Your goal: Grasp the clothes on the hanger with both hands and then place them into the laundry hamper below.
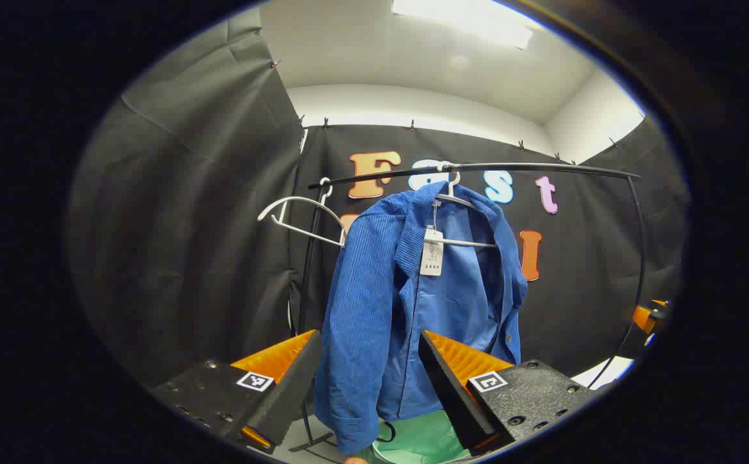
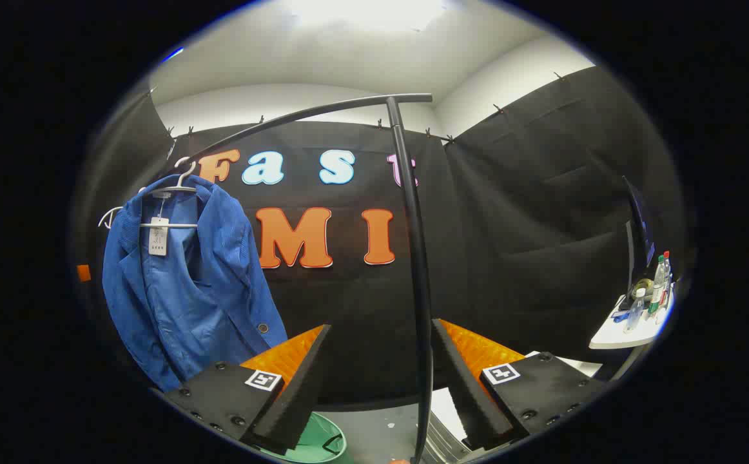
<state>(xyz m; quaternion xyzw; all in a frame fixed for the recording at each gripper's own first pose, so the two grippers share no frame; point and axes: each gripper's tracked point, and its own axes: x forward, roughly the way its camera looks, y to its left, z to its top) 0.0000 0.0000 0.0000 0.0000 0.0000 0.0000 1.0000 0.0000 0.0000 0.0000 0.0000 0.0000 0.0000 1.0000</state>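
A blue corduroy jacket (image 1: 387, 303) with a paper tag hangs on a white hanger (image 1: 461, 219) from a black rail (image 1: 510, 169). My left gripper (image 1: 368, 380) is open in front of the jacket's lower part, apart from the cloth, which shows between its orange fingers (image 1: 278, 361). Below lies the green hamper (image 1: 419, 441). In the right gripper view the jacket (image 2: 181, 290) hangs at the left. My right gripper (image 2: 381, 380) is open, well to the right of the jacket, with the rack's upright pole (image 2: 416, 270) between its fingers farther off. The hamper's rim (image 2: 316, 444) shows at the bottom.
An empty white hanger (image 1: 300, 219) hangs at the rail's left end. The rack's foot (image 1: 313, 441) stands beside the hamper. A white table (image 2: 626, 332) with bottles and a monitor stands at the right. Black cloth walls close in behind and at both sides.
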